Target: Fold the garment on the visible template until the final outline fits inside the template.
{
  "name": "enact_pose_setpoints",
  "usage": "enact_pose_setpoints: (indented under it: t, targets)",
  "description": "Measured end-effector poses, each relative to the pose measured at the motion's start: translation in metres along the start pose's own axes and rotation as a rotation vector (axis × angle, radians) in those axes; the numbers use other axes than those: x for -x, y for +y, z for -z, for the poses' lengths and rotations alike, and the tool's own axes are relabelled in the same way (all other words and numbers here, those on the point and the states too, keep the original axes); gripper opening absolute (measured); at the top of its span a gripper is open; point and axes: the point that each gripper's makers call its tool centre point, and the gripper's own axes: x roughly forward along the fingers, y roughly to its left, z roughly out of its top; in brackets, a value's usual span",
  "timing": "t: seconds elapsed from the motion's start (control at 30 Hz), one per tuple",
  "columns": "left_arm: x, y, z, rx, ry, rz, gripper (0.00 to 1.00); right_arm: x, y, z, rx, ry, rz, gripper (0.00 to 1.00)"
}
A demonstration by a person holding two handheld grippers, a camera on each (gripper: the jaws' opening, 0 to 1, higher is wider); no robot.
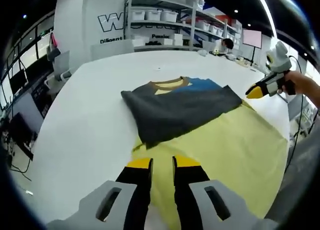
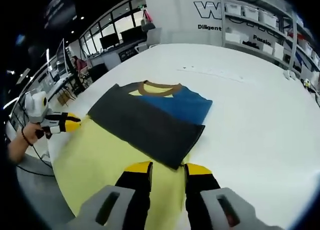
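A garment lies folded on the white table: a dark grey layer on top, a blue part and a brown collar showing behind it. It rests on the far end of a yellow template sheet and partly overhangs it onto the table. My left gripper hovers over the template's near part, jaws a little apart, nothing between them. In the right gripper view the garment lies just beyond my right gripper, which is open and empty. Each gripper also shows in the other's view, hand-held: the right gripper, the left gripper.
The white table stretches wide around the template. Shelves with white bins and a lettered wall stand behind it. Monitors and desks line the window side. A cable hangs off the table edge.
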Motion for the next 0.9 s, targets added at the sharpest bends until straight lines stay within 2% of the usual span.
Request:
enact_pose_setpoints:
  t: [0.23, 0.27, 0.37, 0.43, 0.57, 0.6, 0.63, 0.67, 0.77, 0.9]
  targets:
    - [0.011, -0.002, 0.004, 0.058, -0.005, 0.013, 0.14, 0.004, 0.006, 0.010, -0.001, -0.012, -0.033, 0.21]
    - [0.014, -0.002, 0.003, 0.032, -0.021, 0.007, 0.15, 0.005, 0.007, 0.012, -0.005, -0.010, -0.039, 0.21]
    - [0.016, -0.002, 0.005, 0.027, -0.018, 0.003, 0.21, 0.011, 0.011, 0.021, -0.001, -0.012, -0.055, 0.20]
    - [0.020, -0.005, 0.006, 0.087, -0.028, 0.019, 0.24, 0.015, 0.012, 0.024, -0.004, -0.019, -0.060, 0.20]
    - [0.023, -0.006, 0.009, 0.101, -0.018, 0.023, 0.24, 0.020, 0.014, 0.027, -0.010, -0.033, -0.070, 0.20]
    - [0.024, -0.017, 0.014, 0.153, 0.008, 0.083, 0.22, 0.024, 0.016, 0.031, 0.007, -0.034, -0.085, 0.20]
    - [0.025, -0.021, 0.015, 0.185, 0.010, 0.100, 0.22, 0.026, 0.016, 0.031, 0.005, -0.039, -0.087, 0.20]
    - [0.025, -0.022, 0.015, 0.208, 0.006, 0.105, 0.24, 0.028, 0.017, 0.031, 0.010, -0.044, -0.092, 0.20]
    - [0.027, -0.026, 0.018, 0.158, 0.022, 0.108, 0.35, 0.032, 0.021, 0.031, 0.026, -0.055, -0.106, 0.20]
    - [0.033, -0.035, 0.015, 0.121, 0.004, 0.140, 0.48, 0.036, 0.028, 0.040, 0.052, -0.043, -0.130, 0.21]
